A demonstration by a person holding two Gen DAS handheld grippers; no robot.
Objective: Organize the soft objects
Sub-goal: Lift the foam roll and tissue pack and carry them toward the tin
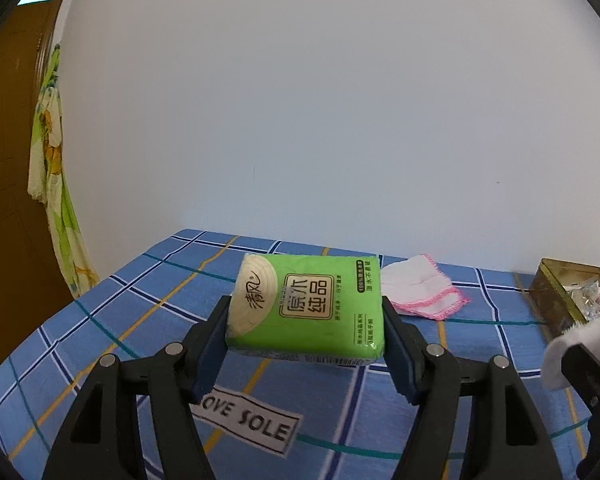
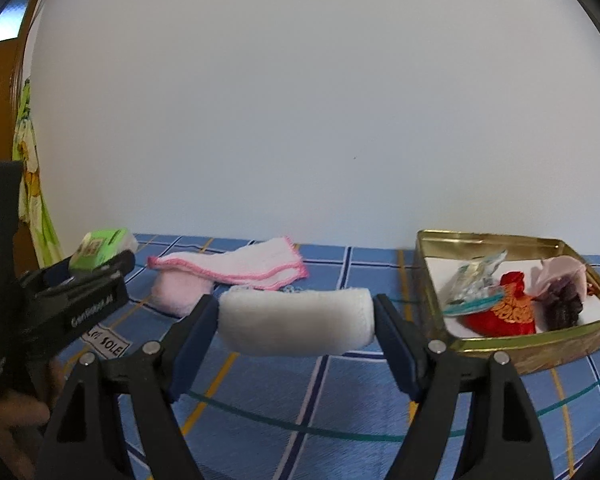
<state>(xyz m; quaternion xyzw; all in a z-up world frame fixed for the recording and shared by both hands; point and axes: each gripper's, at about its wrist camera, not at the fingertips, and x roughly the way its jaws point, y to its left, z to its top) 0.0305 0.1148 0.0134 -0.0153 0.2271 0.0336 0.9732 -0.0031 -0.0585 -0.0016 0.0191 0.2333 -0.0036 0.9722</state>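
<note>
My left gripper (image 1: 305, 326) is shut on a green tissue pack (image 1: 306, 306), held off the blue checked cloth (image 1: 172, 312). In the right wrist view that same gripper (image 2: 100, 268) shows at the left with the green tissue pack (image 2: 102, 248). My right gripper (image 2: 296, 322) is shut on a rolled white fluffy cloth (image 2: 296, 320), lifted above the table; its end shows as a white fluffy cloth (image 1: 576, 344) at the left view's right edge. A gold tin box (image 2: 432, 276) at the right holds a red pouch (image 2: 508, 312), a foil packet (image 2: 474, 280) and a pink-and-dark item (image 2: 564, 288).
A white cloth with pink trim (image 2: 252, 264) and a pale pink fluffy piece (image 2: 180, 292) lie near the back wall. That pink-trimmed cloth (image 1: 424, 290) lies behind the tissue pack. A "LOVE SOLE" label (image 1: 252, 424) is on the cloth. A wooden door and hanging floral fabric (image 1: 52, 184) stand at left.
</note>
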